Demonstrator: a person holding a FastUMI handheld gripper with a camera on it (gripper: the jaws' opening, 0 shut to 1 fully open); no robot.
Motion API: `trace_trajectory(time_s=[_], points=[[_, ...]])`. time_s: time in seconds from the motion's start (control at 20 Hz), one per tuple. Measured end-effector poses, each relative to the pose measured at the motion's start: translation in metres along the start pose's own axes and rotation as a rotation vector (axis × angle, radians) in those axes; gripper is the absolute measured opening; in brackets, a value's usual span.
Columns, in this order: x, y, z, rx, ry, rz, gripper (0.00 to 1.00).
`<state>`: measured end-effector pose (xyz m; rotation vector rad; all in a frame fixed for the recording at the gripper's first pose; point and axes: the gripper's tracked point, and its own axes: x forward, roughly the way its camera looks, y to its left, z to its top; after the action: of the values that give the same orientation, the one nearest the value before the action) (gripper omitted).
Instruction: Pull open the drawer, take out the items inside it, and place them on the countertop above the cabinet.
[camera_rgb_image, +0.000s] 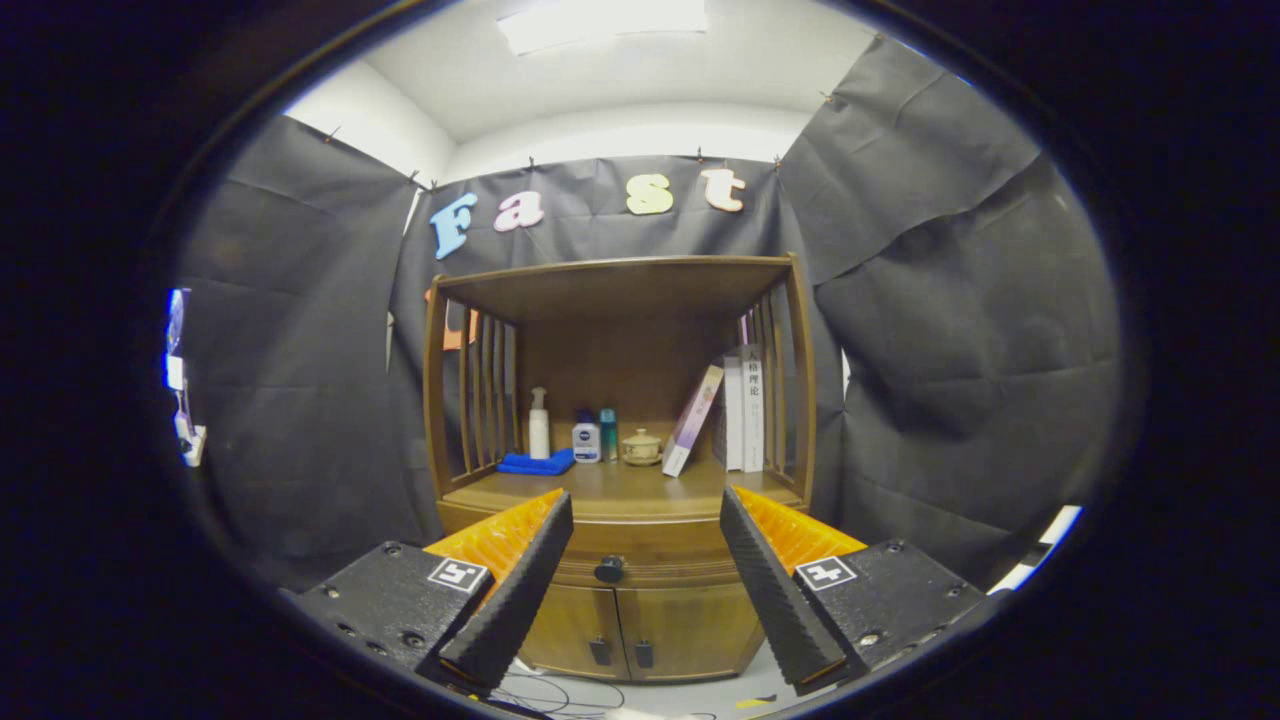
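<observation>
The gripper (645, 510) is wide open, holding nothing, and could slip off the small round drawer knob (609, 569) just beyond its 2 fingers.

Two long ridged fingers (520, 590) on dark screwed blocks, each block bearing a small square black-and-white marker; fingers spread apart.

Bright ceiling light (603, 22) glares overhead; fisheye bends edges.
</observation>
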<state>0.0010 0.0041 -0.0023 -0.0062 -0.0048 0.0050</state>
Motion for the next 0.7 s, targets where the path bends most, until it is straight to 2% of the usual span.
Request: trace_trajectory(time_s=[0.4, 0.5, 0.7], points=[[0.015, 0.008, -0.017, 0.033, -0.002, 0.029, 0.97], [0.025, 0.011, -0.033, 0.043, 0.016, 0.045, 0.97], [0.052, 0.004, -0.07, -0.004, 0.052, 0.015, 0.97]])
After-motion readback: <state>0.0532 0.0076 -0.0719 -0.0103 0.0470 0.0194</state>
